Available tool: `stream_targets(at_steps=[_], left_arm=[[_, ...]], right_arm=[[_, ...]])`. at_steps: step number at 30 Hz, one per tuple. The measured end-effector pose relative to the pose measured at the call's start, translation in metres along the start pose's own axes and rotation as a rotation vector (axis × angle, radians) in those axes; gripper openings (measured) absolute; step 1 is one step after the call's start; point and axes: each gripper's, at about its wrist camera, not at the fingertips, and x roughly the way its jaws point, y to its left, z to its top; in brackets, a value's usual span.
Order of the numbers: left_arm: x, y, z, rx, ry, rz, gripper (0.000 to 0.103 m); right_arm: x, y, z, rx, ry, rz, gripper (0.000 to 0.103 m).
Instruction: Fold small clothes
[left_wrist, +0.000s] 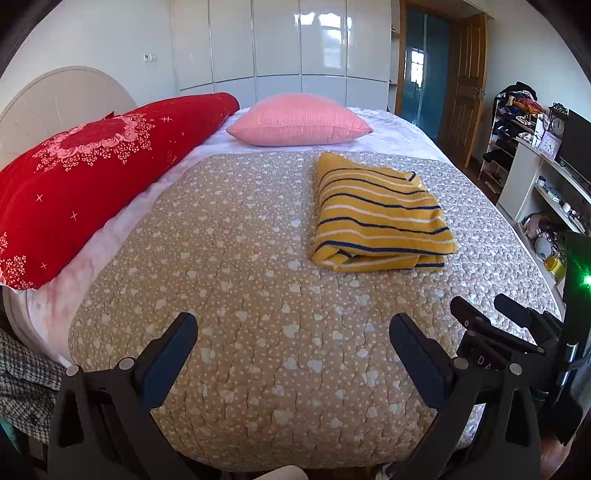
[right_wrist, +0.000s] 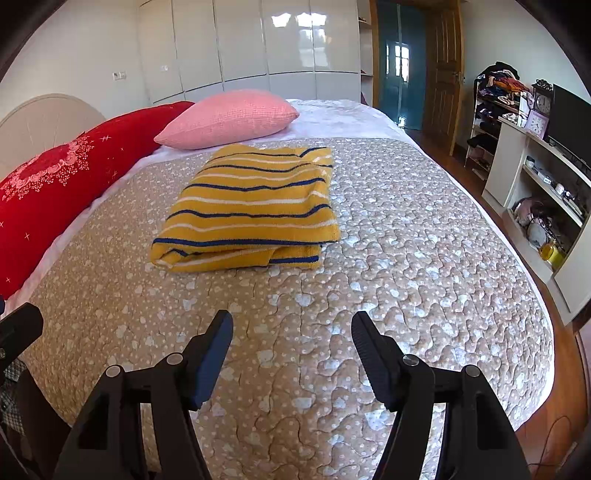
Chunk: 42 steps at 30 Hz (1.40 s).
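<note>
Yellow knit with navy and white stripes, the folded sweater (left_wrist: 380, 214) lies flat on the beige quilt (left_wrist: 240, 295) that covers the near part of the bed. It is a neat rectangle several layers thick, with its folded edge turned toward the cameras. Everything else is placed here from that sweater.

Beyond the sweater, toward the far end of the bed, a pink pillow (left_wrist: 299, 120) rests on the pale sheet. To the sweater's left, along the edge of the bed, lies a long red bolster (left_wrist: 92, 177) with a pink flower pattern. Behind the pillow stands a glossy white wardrobe (left_wrist: 280, 40). Well off to the sweater's right, on the floor beside the bed, is a white shelf unit (right_wrist: 535, 177) with small items on it.

On the near side of the sweater, over bare quilt, the left gripper (left_wrist: 293, 332) hangs with its jaws spread wide and nothing between them. The right gripper (right_wrist: 291, 328) is likewise on the near side of the sweater, apart from it, its jaws spread and empty. Neither tool touches the garment. In the left wrist view the right gripper shows at the lower right edge, just beside the left one.
</note>
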Motion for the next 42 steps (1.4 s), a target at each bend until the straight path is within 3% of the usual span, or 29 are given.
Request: stream_targets(at_steps=[42], left_arm=[[0.026, -0.002, -0.013, -0.030, 0.124, -0.094, 0.103]], right_arm=[[0.008, 0.003, -0.007, -0.032, 0.025, -0.052, 0.074]])
